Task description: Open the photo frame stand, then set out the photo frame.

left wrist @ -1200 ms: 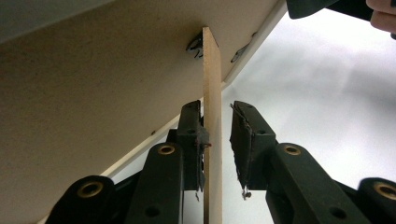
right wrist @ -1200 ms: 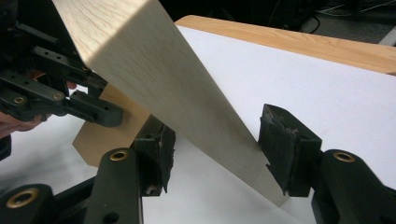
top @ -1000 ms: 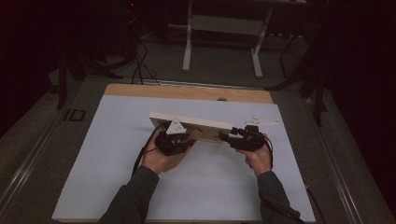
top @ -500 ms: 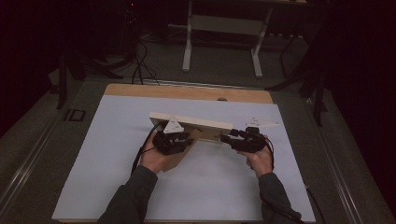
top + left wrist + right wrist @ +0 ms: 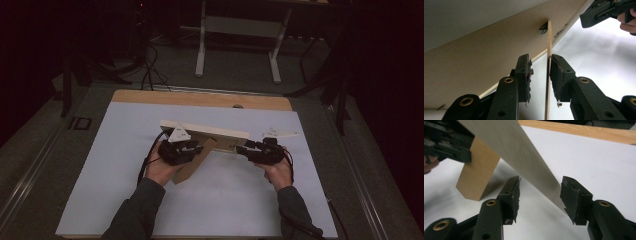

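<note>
A pale wooden board [image 5: 205,131] stands tilted on the white sheet, propped by a thin wooden leg [image 5: 192,167] hinged to its back. My left gripper [image 5: 197,149] straddles that leg. In the left gripper view the leg [image 5: 548,40] runs edge-on between the jaws of my left gripper [image 5: 540,75], touching the right pad while the left pad stands apart from it. My right gripper [image 5: 245,147] is at the board's right end. Its jaws have just been closing around the board's corner [image 5: 524,152], and my right gripper [image 5: 540,195] still shows a gap beside it.
The white sheet [image 5: 125,150] covers a wooden table whose far edge [image 5: 200,97] shows bare. A small dark hinge [image 5: 544,27] joins the leg to the board. A white table frame [image 5: 240,30] and cables stand on the dark floor beyond.
</note>
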`<state>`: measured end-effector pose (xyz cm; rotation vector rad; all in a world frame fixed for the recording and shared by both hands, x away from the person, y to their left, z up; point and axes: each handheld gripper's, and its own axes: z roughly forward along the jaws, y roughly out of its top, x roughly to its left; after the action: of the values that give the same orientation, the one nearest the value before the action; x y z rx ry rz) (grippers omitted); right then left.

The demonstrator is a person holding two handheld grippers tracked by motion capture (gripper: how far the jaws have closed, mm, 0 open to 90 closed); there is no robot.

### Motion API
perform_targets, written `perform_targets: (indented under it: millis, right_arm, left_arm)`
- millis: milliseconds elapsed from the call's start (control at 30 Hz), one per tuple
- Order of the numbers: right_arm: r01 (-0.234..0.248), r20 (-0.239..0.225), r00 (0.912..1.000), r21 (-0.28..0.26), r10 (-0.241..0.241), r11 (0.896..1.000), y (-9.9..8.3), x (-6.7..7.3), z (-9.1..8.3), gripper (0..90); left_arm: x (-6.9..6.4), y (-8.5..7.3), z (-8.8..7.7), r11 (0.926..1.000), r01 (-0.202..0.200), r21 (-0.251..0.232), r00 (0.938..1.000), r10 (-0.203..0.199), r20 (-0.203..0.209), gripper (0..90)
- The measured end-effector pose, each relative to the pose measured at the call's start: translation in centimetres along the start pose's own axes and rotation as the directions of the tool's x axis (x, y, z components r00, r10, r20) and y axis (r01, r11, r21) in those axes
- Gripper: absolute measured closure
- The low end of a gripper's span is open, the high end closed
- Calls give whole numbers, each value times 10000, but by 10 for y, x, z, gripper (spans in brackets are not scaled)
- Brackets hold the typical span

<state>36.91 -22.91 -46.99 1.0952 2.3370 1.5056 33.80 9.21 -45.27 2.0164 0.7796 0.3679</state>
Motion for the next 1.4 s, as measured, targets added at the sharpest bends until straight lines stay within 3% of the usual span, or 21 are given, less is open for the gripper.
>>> perform_targets:
  millis: [433,900,1000,1067,1400]
  right_arm:
    - [-147,103,9998,153,145,9998,-10,-6,-2,584]
    - [-320,371,9988,236,311,9992,-15,-13,-4,588]
    - [-20,788,9969,461,-16,9989,-17,-12,-2,591]
    - [39,825,9966,507,-81,9987,-18,-12,-2,597]
    - [-217,857,9961,216,198,9995,-20,-17,-7,599]
  left_arm:
    - [3,-2,-13,9993,76,-363,9999,-78,-66,694]
    - [16,-10,-29,9951,670,-721,9975,-685,-184,692]
    - [18,-11,-31,9944,724,-770,9970,-741,-202,695]
    - [19,-12,-32,9939,780,-784,9965,-800,-225,700]
    - [23,-16,-38,9911,965,-920,9944,-999,-334,731]
